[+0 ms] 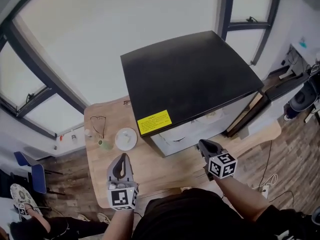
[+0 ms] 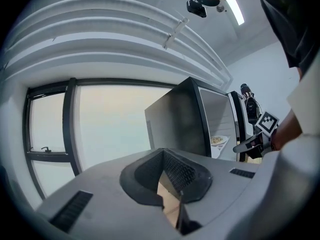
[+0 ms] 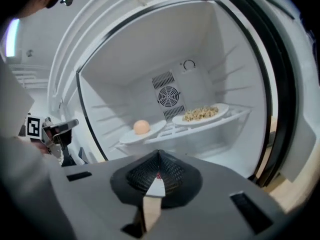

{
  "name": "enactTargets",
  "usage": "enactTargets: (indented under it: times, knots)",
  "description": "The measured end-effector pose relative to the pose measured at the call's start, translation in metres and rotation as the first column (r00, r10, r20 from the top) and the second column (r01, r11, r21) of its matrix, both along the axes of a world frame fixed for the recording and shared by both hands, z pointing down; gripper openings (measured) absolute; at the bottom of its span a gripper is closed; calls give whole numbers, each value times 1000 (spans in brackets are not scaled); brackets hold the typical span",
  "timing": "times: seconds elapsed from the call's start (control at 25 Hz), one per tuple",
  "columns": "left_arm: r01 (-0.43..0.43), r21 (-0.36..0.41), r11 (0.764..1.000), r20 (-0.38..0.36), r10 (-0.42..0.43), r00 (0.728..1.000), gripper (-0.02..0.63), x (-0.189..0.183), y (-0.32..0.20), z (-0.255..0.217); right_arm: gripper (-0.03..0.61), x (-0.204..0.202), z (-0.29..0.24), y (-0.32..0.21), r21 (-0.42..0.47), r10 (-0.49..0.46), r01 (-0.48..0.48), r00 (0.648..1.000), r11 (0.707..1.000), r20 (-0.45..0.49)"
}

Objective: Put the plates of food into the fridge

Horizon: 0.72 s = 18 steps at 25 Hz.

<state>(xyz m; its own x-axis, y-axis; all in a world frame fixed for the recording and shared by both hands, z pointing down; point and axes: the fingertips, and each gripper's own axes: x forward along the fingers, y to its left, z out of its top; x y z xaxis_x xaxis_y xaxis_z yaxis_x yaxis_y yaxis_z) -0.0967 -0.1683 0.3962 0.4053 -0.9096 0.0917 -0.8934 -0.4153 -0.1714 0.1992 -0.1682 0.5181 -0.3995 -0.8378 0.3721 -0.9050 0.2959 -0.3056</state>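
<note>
The black fridge (image 1: pixel 187 76) stands open on the wooden table (image 1: pixel 105 174). On its white shelf, in the right gripper view, a plate with a round peach-coloured food (image 3: pixel 142 127) sits left of a plate of pale grainy food (image 3: pixel 201 114). My right gripper (image 3: pixel 158 154) is shut and empty, pointing into the fridge from in front of the opening (image 1: pixel 201 143). My left gripper (image 1: pixel 122 156) hangs over the table left of the fridge, shut with nothing in it (image 2: pixel 162 151). A white plate (image 1: pixel 126 138) lies on the table ahead of it.
The fridge door (image 1: pixel 250 109) stands open to the right. A pair of glasses (image 1: pixel 98 126) and a small green thing (image 1: pixel 102 144) lie by the white plate. Big windows (image 1: pixel 100 39) run behind the table. Dark equipment (image 1: pixel 302 96) sits at the far right.
</note>
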Motion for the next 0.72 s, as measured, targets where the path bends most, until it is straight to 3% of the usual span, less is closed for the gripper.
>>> enactTargets:
  times: [0.24,0.72]
  knots:
    - [-31,-14,999,-17,31,999,5,17,1,7,21,9,-36,8,87,-8,14,998,996,-70]
    - [-52,-18,998,-40,52,998,5,37,1,9,21,28,-22,21,44,28,-25,998,999,-64]
